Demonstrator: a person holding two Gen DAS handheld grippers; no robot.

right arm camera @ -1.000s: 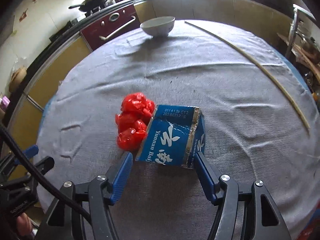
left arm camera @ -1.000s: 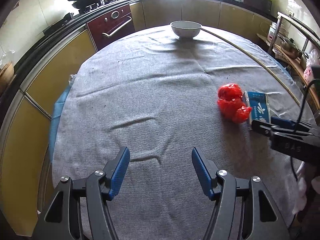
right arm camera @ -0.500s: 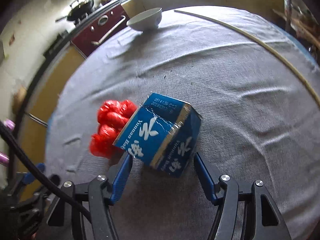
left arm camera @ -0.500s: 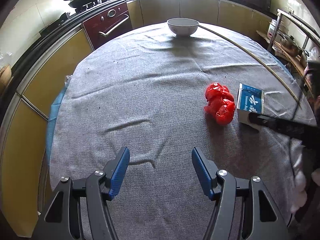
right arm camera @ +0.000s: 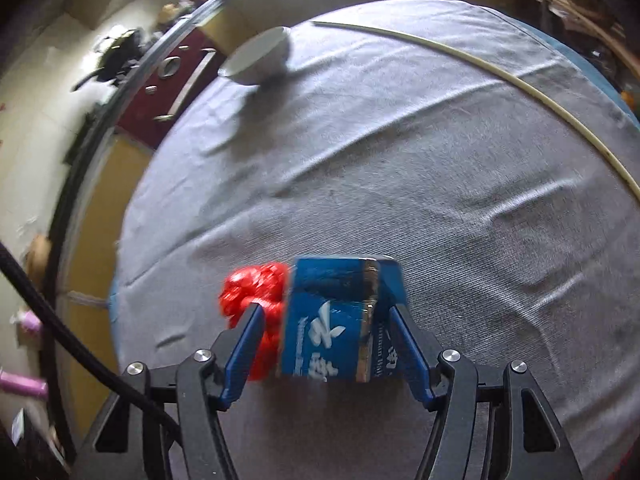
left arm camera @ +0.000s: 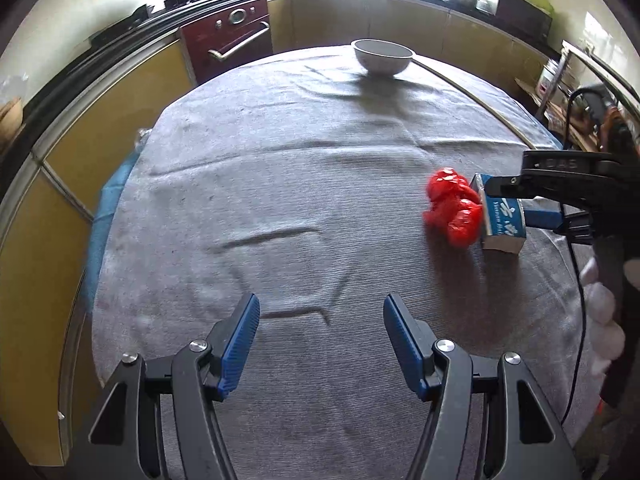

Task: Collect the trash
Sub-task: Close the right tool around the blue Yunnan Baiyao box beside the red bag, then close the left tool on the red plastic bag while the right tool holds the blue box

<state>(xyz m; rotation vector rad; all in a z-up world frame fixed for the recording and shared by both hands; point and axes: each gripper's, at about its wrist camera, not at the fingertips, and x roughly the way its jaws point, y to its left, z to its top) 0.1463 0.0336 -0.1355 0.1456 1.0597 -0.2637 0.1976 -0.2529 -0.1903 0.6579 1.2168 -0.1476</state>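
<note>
Blue carton (right arm camera: pixel 340 320) sits on the grey tablecloth (right arm camera: pixel 400 184), well away from the white bowl (right arm camera: pixel 260 60) at the far edge, with the crumpled red wrapper (right arm camera: pixel 256 292) touching its left side. Right gripper (right arm camera: pixel 326 344) straddles the carton, jaws part open; the right pad lies against the carton's right face, the left pad stands off it over the wrapper, so no firm grip shows. Left gripper (left arm camera: pixel 320 336) hangs over bare cloth, well left of the carton (left arm camera: pixel 502 220), jaws wide and empty.
</note>
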